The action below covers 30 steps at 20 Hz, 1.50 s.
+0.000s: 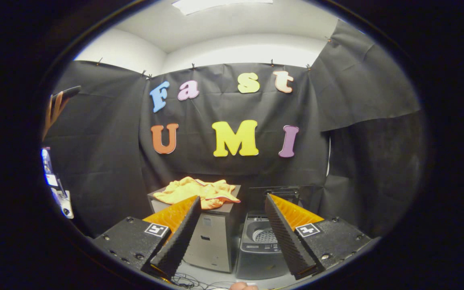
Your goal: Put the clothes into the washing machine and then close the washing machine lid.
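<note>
Beyond the left finger, on the far side of the gap, the yellow cloth [197,192] lies crumpled on top of a grey box-like cabinet [210,241]. It spreads wider than it is deep, its long axis running left to right across the cabinet top, with one pink-edged corner trailing off toward the right edge. From the gripper [232,201] the cloth sits ahead and to the left, its near edge partly hidden behind the left fingertip. It is well apart from both fingers, not between them.

Moving right, the fingers are spread wide with nothing held in the gap. The space between them looks onto the cabinet's right side and the dark wall behind.

Further right, just beside the cabinet and lower than its top, stands the small washing machine [258,245]. Its lid [282,192] is raised at the back, and the perforated drum [265,235] shows open below, just inside the right finger. So the cloth lies left and higher, the drum right and lower, the two standing next to each other.

My judgement is that nothing has been picked up yet and the task is at its start. The coming move turns on swinging the fingers forward and leftward so they straddle the cloth, most likely across its short axis, before carrying it right and down into the drum.

A person's fingertip [243,286] shows at the near edge, below the gripper.
</note>
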### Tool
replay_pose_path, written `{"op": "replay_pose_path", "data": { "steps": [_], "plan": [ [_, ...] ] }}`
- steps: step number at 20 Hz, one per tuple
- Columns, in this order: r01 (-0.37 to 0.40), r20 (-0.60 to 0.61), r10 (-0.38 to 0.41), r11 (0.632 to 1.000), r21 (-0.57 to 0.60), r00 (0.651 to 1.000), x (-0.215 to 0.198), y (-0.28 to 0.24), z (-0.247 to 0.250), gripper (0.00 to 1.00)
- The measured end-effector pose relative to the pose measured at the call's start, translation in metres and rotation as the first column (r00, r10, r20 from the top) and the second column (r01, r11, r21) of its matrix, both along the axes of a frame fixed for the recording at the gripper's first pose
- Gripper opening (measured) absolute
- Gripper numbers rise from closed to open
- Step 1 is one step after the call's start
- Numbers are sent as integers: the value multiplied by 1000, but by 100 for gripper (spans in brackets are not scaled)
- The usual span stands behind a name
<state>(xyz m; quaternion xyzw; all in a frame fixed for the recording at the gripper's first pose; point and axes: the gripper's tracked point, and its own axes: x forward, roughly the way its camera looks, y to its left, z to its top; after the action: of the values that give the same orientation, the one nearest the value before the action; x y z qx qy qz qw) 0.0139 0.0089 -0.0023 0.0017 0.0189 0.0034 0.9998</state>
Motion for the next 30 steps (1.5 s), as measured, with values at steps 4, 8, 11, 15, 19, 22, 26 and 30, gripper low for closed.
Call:
{"op": "replay_pose_path", "data": {
  "steps": [4, 8, 11, 15, 19, 22, 26, 30],
  "plan": [
    [-6, -9, 7, 1000, 16, 1000, 4, -2, 0, 100],
    [-20, -28, 21, 999, 34, 999, 12, 4, 0, 99],
    [-28, -32, 29, 999, 31, 999, 23, 9, 5, 99],
    [-31, -17, 31, 999, -13, 999, 37, 16, 22, 100],
    [-58, -15, 58, 998, -34, 998, 60, 33, 37, 99],
    [-101, -18, 101, 994, -43, 995, 85, 54, 47, 99],
    [-169, -23, 168, 984, -62, 985, 129, 86, 61, 100],
    [-235, -64, 231, 970, -65, 971, 192, 125, 56, 99]
  ]
}}
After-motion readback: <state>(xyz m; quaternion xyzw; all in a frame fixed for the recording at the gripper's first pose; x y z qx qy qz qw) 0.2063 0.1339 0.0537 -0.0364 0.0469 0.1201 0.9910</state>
